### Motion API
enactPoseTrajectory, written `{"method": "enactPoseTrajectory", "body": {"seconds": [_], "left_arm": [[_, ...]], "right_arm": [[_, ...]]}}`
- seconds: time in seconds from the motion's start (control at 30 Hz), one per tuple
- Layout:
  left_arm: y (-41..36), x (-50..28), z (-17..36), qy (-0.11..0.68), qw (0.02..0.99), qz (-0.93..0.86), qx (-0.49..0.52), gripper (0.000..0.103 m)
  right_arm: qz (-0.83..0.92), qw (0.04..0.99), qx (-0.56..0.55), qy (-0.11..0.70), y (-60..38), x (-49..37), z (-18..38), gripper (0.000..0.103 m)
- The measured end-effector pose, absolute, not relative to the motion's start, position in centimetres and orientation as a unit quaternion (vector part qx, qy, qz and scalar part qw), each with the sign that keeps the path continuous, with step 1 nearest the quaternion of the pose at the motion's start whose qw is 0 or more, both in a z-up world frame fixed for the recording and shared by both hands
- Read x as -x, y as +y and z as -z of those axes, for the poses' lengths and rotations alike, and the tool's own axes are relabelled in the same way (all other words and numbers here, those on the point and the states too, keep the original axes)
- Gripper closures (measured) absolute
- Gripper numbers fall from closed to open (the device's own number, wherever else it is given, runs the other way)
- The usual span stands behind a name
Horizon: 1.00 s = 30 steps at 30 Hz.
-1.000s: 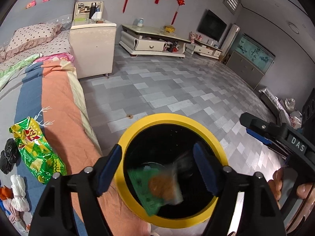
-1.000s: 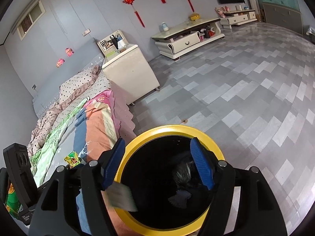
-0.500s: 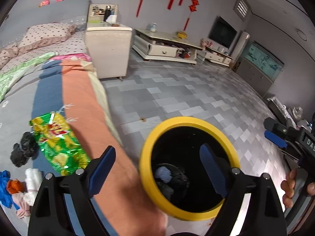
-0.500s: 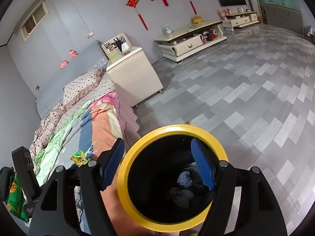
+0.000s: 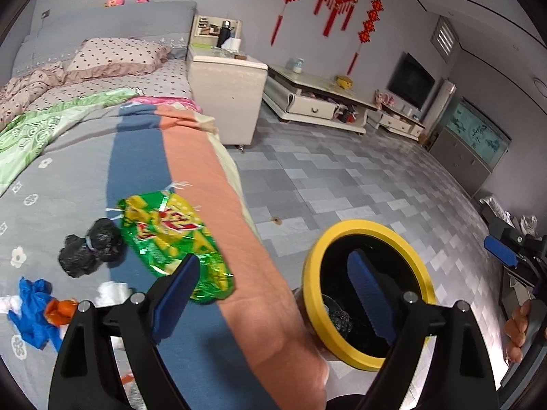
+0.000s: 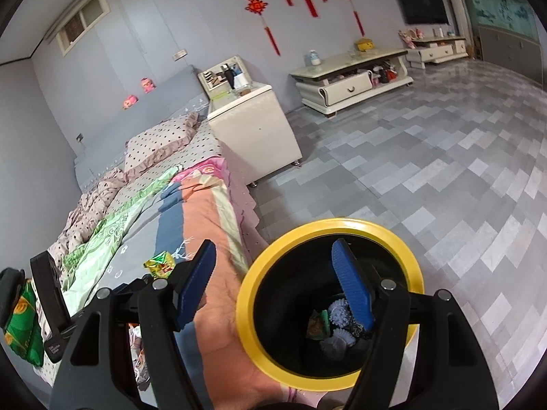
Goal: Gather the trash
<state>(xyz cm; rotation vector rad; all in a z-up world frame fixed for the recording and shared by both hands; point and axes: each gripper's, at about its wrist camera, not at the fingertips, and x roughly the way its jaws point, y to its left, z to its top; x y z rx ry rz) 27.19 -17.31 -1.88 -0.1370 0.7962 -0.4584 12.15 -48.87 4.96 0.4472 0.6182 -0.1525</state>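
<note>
A black bin with a yellow rim (image 5: 312, 273) (image 6: 246, 307) stands on the floor against the bed edge; crumpled wrappers (image 6: 336, 321) lie in its bottom. On the bedspread lie a green snack bag (image 5: 171, 235), a black crumpled bag (image 5: 90, 249), a blue scrap (image 5: 30, 311) and a white tissue (image 5: 109, 290). My left gripper (image 5: 273, 287) is open and empty, straddling the bed edge between the snack bag and the bin. My right gripper (image 6: 273, 283) is open and empty, with its right finger over the bin mouth. A small green wrapper (image 6: 160, 264) lies on the bed beyond it.
The bed carries an orange and blue cover (image 5: 191, 157) and a dotted pillow (image 5: 116, 56). A cream cabinet (image 5: 225, 89) stands at the bed's side, and a low TV stand (image 6: 348, 82) by the wall. Grey tiled floor (image 6: 427, 177) stretches right of the bin.
A green wrapper and a paper scrap that were dropping from the jaws now lie in the bin. The left view has swung left over the bed; the bin sits further right in it.
</note>
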Motion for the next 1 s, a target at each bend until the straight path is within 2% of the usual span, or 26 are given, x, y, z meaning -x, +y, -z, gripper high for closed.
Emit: {"method": "enactPoseTrajectory", "body": {"seconds": [0.43,1.0], "left_arm": [[-6.1,-26.3,1.1,0.367,0.916,0.143,0.08,0.018],[11.7,-25.9,5.6,0.395,0.913,-0.013,0.102,0.018]], "right_arm": [[0.018,0.932,-0.177,0.315,-40.5,-15.2,-6.1,0.035],[-0.036,0.928,-0.114,0.352,-30.3,-21.4,-3.3,0.031]]}}
